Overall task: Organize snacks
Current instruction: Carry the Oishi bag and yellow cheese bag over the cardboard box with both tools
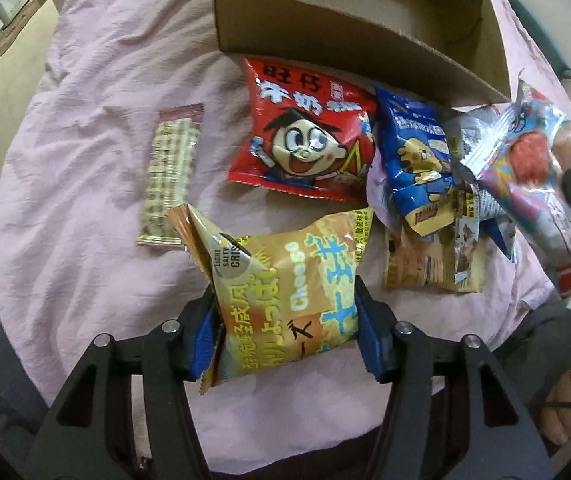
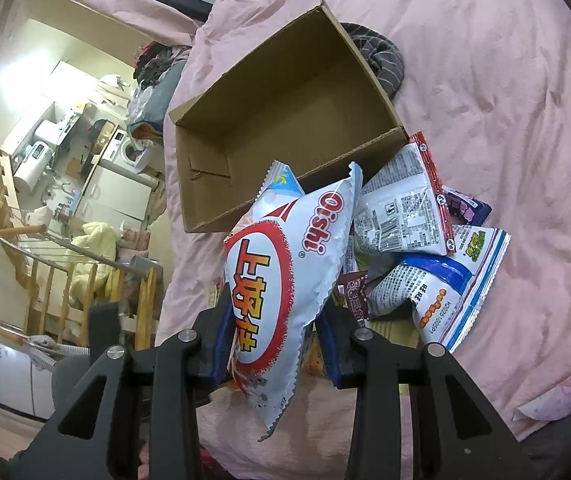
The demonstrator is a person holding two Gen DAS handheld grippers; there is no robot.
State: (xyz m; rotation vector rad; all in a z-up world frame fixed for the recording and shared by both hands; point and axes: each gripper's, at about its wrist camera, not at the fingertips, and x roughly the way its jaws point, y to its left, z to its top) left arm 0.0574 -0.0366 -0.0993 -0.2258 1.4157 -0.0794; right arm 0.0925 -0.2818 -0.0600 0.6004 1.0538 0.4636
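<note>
Both grippers hold a snack bag, and the box they should go in sits on the far side of each.

The left gripper (image 1: 285, 332) pinches a yellow cheese crisps bag (image 1: 285, 292) between its blue pads. The bag's long side points away from the gripper, toward the far edge of the pink bed sheet (image 1: 97, 80). The open cardboard box (image 1: 349, 36) lies far from this gripper, a bit to the right. A red candy bag with a cartoon face (image 1: 305, 136) lies between the yellow bag and the box. A long checkered wafer pack (image 1: 171, 176) lies to the left, apart from the rest. A blue bear snack bag (image 1: 417, 160) sits in a pile on the right.

The right gripper (image 2: 273, 340) squeezes a white and red Oishi bag (image 2: 285, 276). The bag stands tall, and its top end leans toward the near wall of the box (image 2: 297, 128). The box looks empty inside. More packs are heaped just right of the Oishi bag.

I think the right gripper is nearer to the box. Its bag almost reaches the rim, so a short push forward and up should take it over the wall.
</note>
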